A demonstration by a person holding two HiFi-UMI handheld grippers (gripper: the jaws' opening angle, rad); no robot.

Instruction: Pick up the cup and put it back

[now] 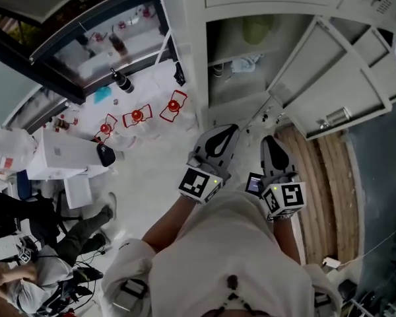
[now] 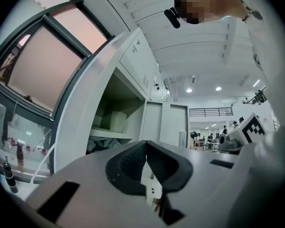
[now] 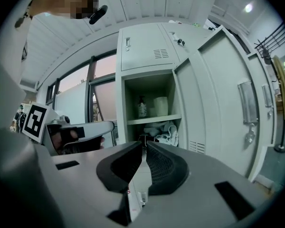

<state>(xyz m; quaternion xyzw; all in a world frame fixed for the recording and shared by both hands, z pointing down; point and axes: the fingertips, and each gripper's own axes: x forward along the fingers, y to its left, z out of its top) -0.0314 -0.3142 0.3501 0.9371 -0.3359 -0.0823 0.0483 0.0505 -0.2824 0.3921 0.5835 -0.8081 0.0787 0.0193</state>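
Status: the task has not started. No step of the pick-up shows as done.

Cup [image 3: 161, 106]: it stands upright on the upper shelf [image 3: 154, 119] of the open locker [image 3: 147, 42], just beside a bottle [image 3: 141, 107]. A crumpled cloth [image 3: 164, 131] lies in the space below the shelf. The door [image 3: 223, 103] stands swung wide to the right, so access to the shelf is free. Nothing touches the cup.

Left gripper [image 2: 145, 144]: its jaws are closed tip to tip with nothing between them. It points toward the locker front, well apart from the cup.

Right gripper [image 3: 144, 145]: its jaws are fully closed and empty. It is aimed at the open compartment, with the cup above its line and well apart from it.

In the head view both grippers are held side by side in front of the person, short of the locker.

Remaining, by judgement:
1. Bring one gripper up to shelf height.
2. Open its jaws wide enough for the cup.
3. Close on the cup and lift it clear of the bottle.
4. Set it back on the shelf and release.
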